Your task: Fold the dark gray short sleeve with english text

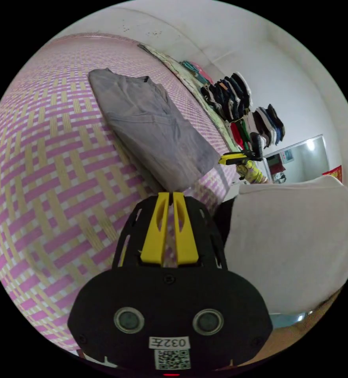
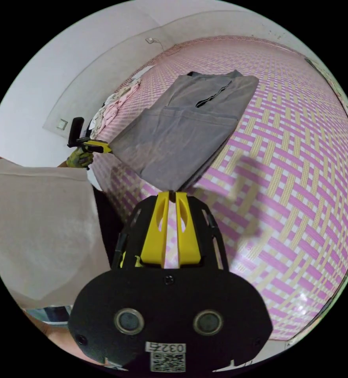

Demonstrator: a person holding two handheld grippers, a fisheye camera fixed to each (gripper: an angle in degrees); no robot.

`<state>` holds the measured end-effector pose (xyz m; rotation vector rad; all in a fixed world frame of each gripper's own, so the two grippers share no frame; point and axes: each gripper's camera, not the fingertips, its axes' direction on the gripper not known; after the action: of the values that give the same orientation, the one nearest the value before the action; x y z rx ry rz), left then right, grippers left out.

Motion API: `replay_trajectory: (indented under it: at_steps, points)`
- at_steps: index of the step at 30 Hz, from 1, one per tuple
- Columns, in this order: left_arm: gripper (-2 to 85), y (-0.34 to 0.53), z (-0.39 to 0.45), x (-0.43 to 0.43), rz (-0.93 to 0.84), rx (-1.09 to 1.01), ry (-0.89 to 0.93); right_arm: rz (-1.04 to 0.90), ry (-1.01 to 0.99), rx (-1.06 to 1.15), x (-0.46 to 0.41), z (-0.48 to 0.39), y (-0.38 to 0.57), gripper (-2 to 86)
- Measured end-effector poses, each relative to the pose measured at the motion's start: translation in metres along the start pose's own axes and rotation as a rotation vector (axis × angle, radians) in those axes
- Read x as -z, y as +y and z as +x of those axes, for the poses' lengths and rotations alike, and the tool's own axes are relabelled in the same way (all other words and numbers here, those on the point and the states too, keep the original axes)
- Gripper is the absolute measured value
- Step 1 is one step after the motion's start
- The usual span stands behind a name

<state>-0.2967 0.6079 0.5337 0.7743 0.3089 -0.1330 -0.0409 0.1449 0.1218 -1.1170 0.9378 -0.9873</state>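
Pink woven mat [image 1: 43, 165], folded gray shirt [image 1: 154, 130], both tools pinching it

Folded gray shirt [image 1: 154, 126]: text side hidden, no lettering readable. Its near corner sits behind the right gripper [image 2: 172, 195] tips, so grip can't be confirmed. Clothes on rack [image 1: 240, 106] too small to ID. Person's light top [image 1: 296, 240] cut off by frame edge.

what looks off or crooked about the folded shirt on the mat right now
Nothing is spilled or damaged. The gray shirt lies folded on the woven mat, with both grippers pinching its near corners. Its layers don't line up: a dark edge peeks out along one side, and wrinkles cross the top.
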Motion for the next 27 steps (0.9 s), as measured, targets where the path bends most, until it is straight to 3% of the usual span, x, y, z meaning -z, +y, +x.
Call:
replay_trajectory:
  at_steps: [9, 16, 27]
  points:
    - [-1.3, 0.065, -0.017, 0.056, 0.156, 0.033, 0.363, 0.11, -0.303, 0.01, 0.071, -0.01, 0.045, 0.1]
    - [-1.2, -0.022, -0.067, 0.108, 0.155, 0.001, 0.479, 0.18, -0.455, -0.005, 0.125, 0.041, -0.009, -0.9]
    - [-1.2, -0.169, -0.257, 0.075, 0.142, 0.312, 0.524, 0.254, -0.549, -0.216, 0.086, 0.19, -0.138, -0.9]
